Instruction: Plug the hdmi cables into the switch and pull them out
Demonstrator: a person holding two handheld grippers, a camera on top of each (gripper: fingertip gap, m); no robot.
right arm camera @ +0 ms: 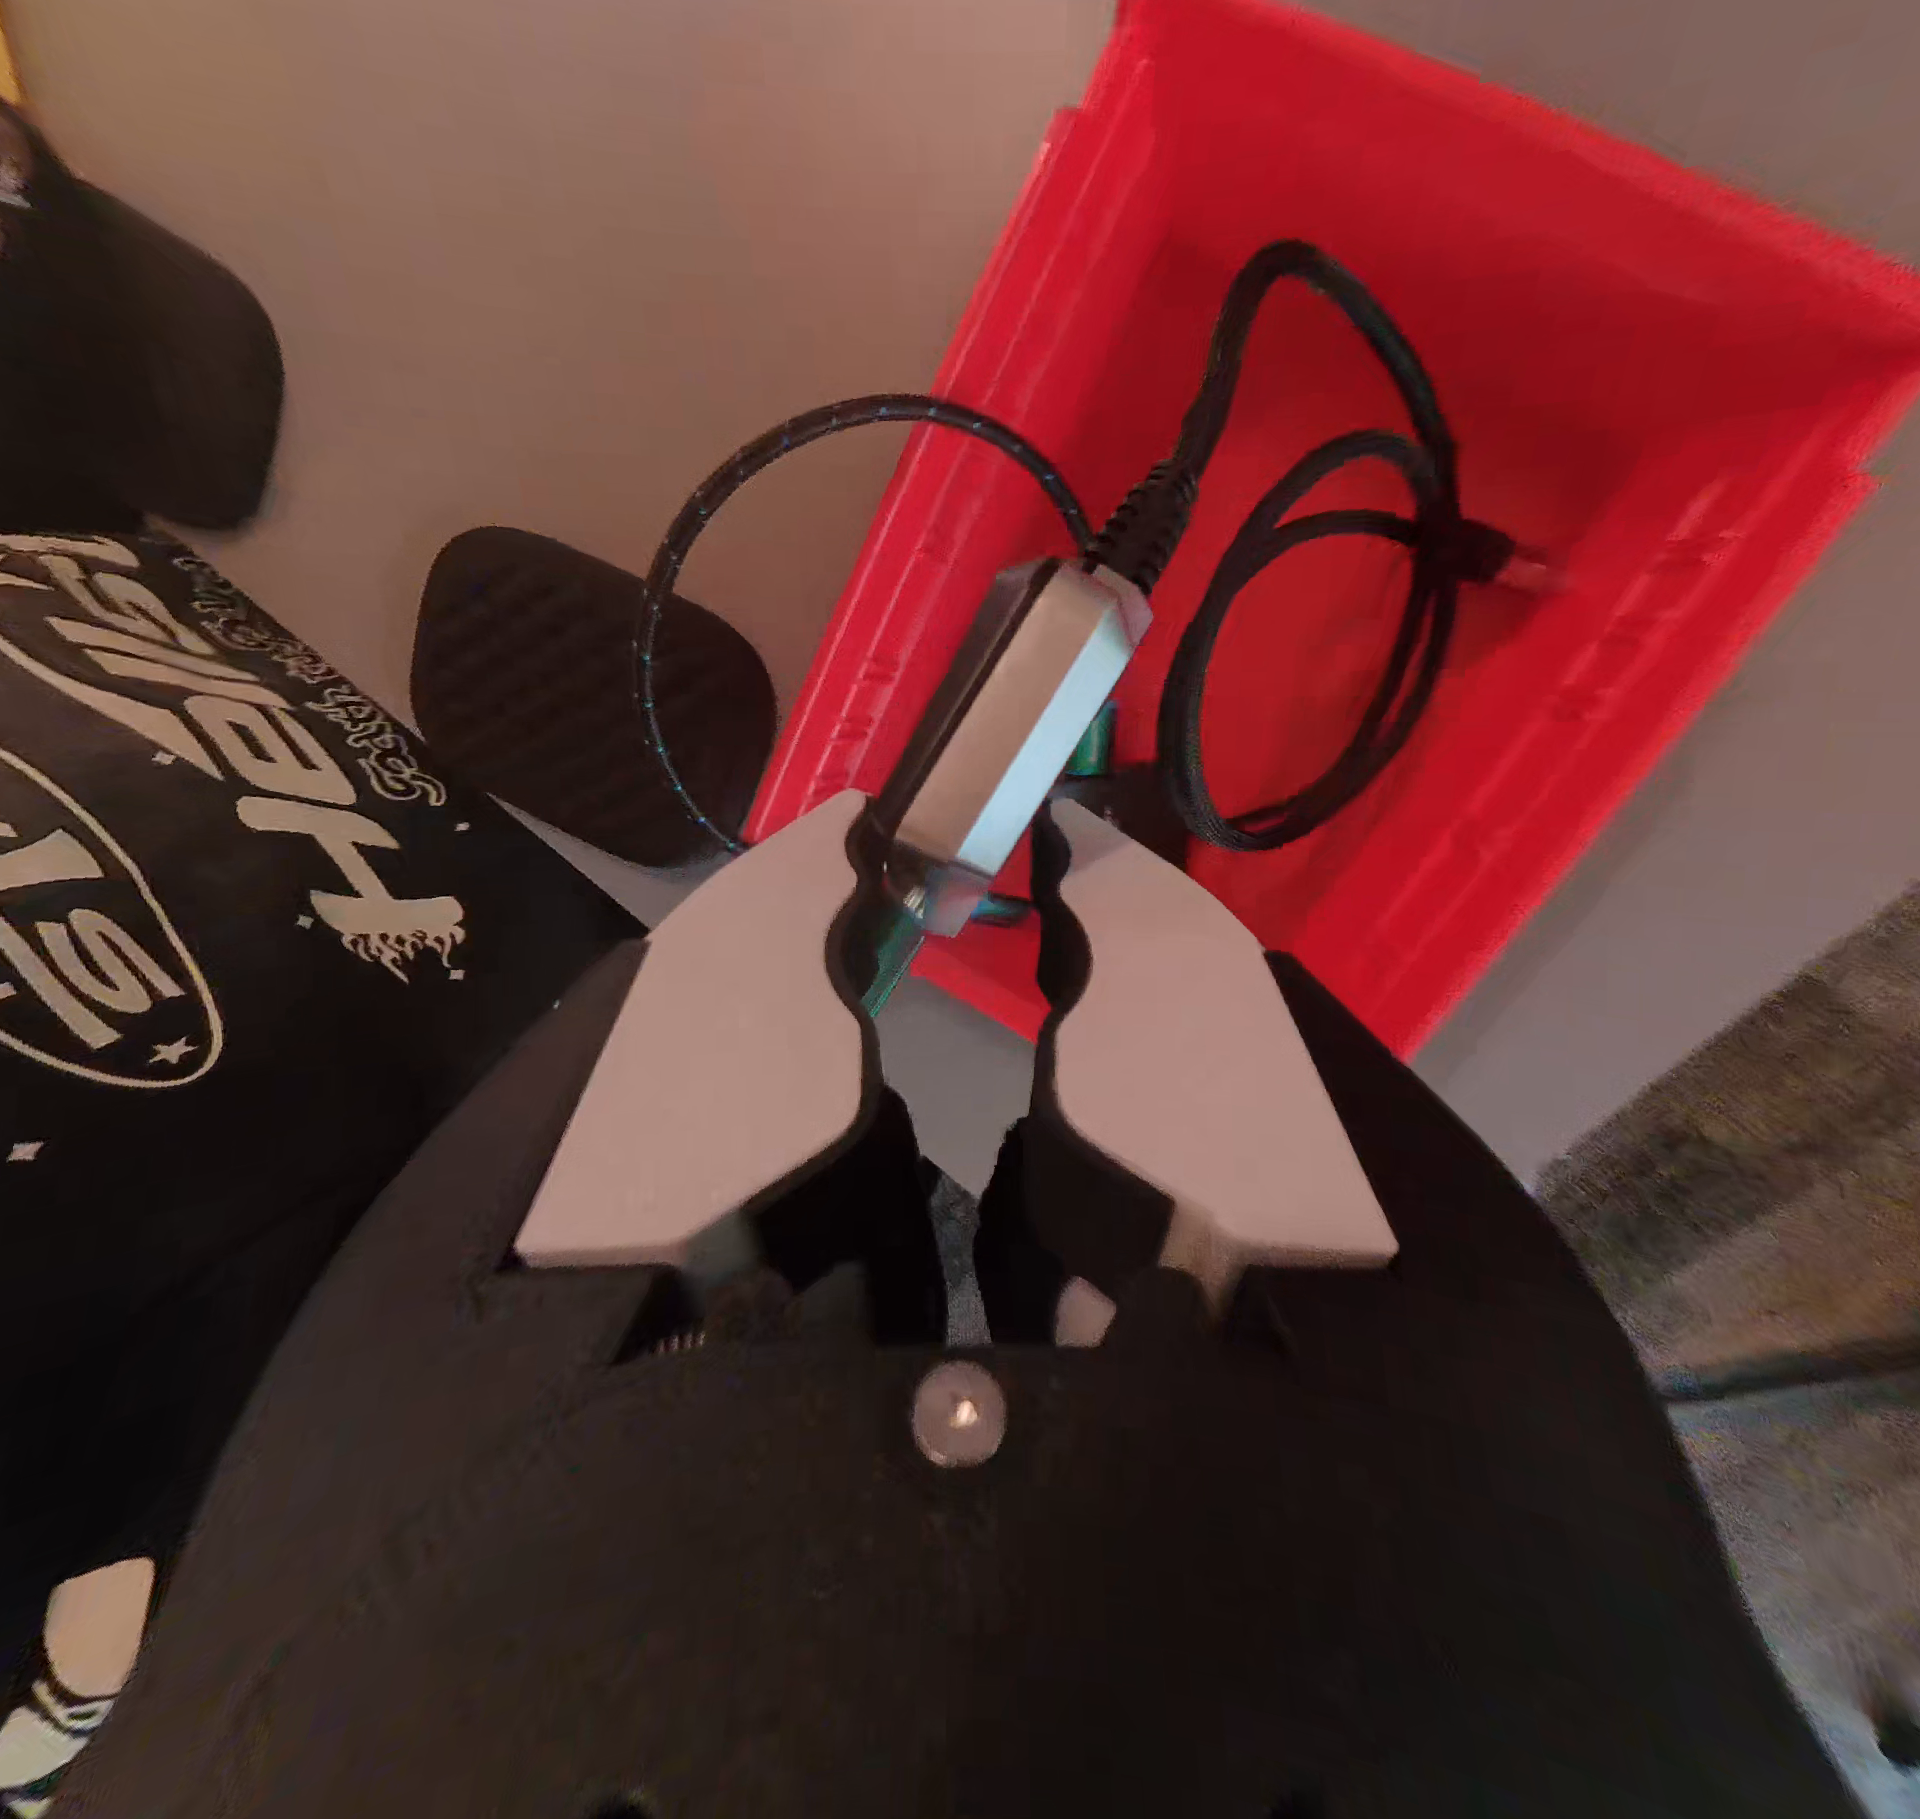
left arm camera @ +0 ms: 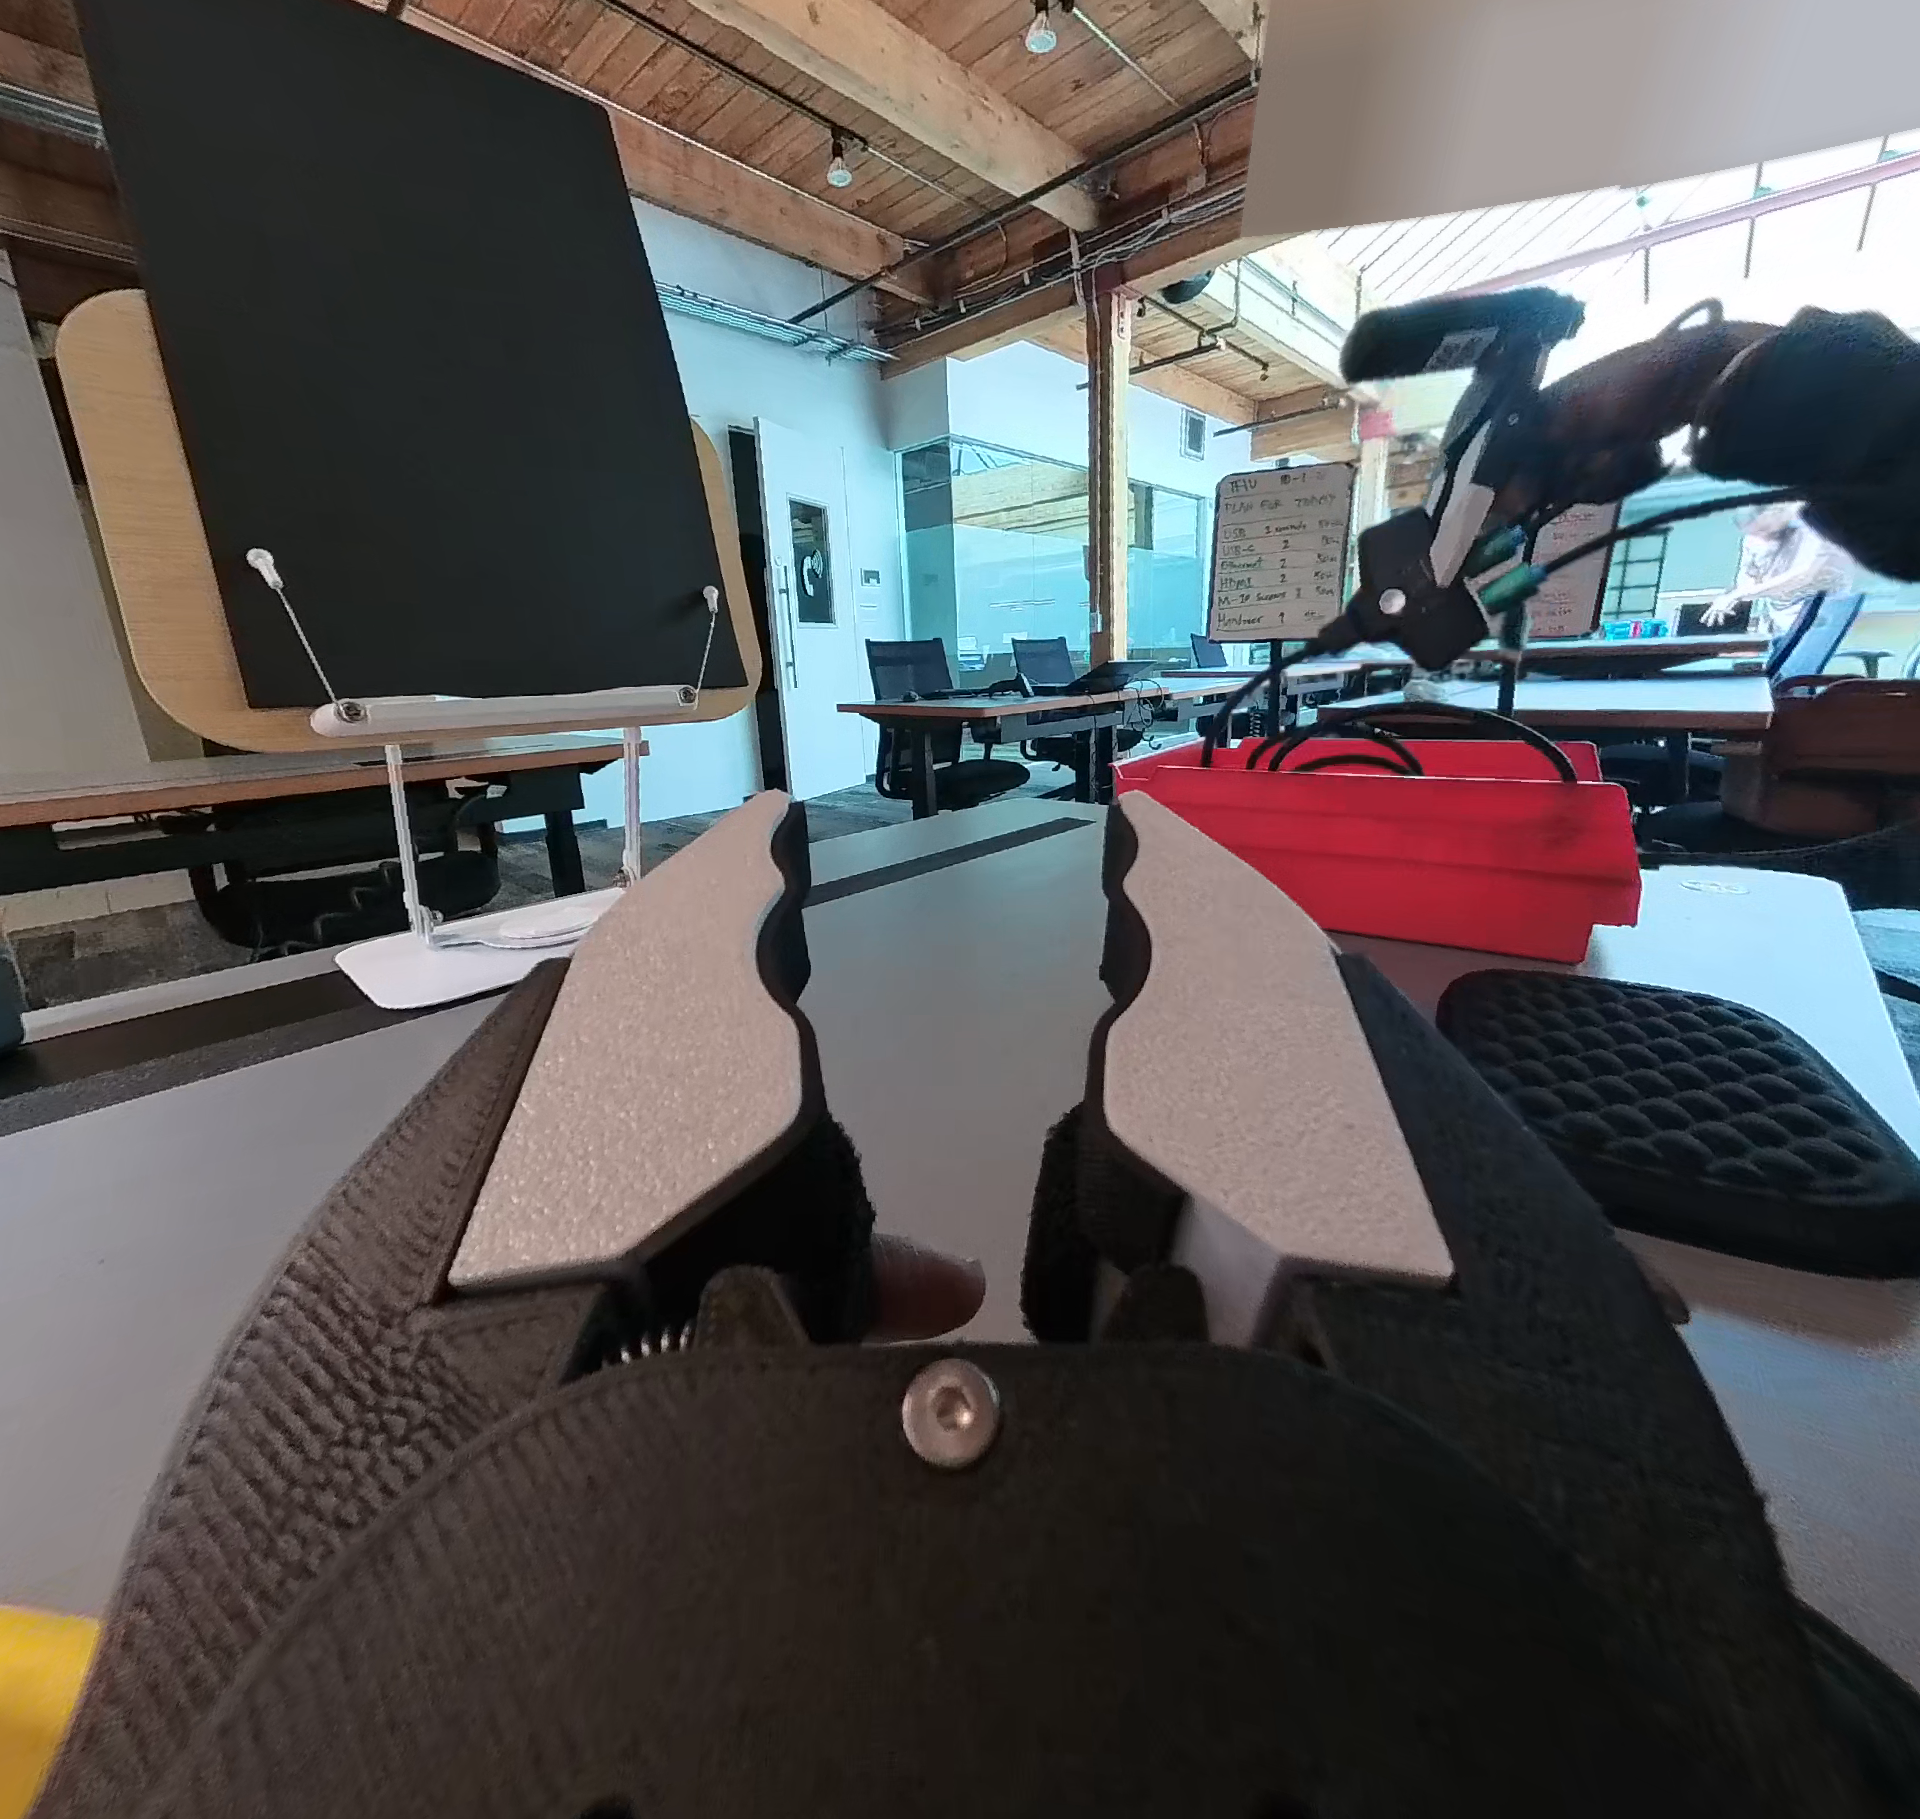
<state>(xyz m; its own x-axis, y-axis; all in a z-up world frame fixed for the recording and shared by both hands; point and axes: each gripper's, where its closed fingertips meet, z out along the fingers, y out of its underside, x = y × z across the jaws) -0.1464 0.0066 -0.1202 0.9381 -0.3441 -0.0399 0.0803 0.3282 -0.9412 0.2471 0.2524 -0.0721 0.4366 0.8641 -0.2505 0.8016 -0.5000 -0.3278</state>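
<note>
My right gripper [right arm camera: 956, 834] is shut on the grey HDMI switch [right arm camera: 1023, 720] and holds it in the air over the red bin [right arm camera: 1558, 315]. Green-tipped plugs [right arm camera: 1091, 741] sit in the switch near my fingertips. A black braided cable [right arm camera: 1351, 522] hangs from its far end and coils in the bin; another cable [right arm camera: 665, 606] loops out to the left. In the left wrist view the right gripper [left arm camera: 1455, 522] holds the switch [left arm camera: 1418, 585] above the bin [left arm camera: 1382, 855]. My left gripper [left arm camera: 951, 824] is open and empty, low over the grey table.
A black mesh pad [left arm camera: 1683, 1094] lies on the table beside the bin; it also shows in the right wrist view [right arm camera: 582, 689]. A white stand holding a black board [left arm camera: 416, 367] rises at the back left. A person's black printed shirt [right arm camera: 208, 834] fills the left of the right wrist view.
</note>
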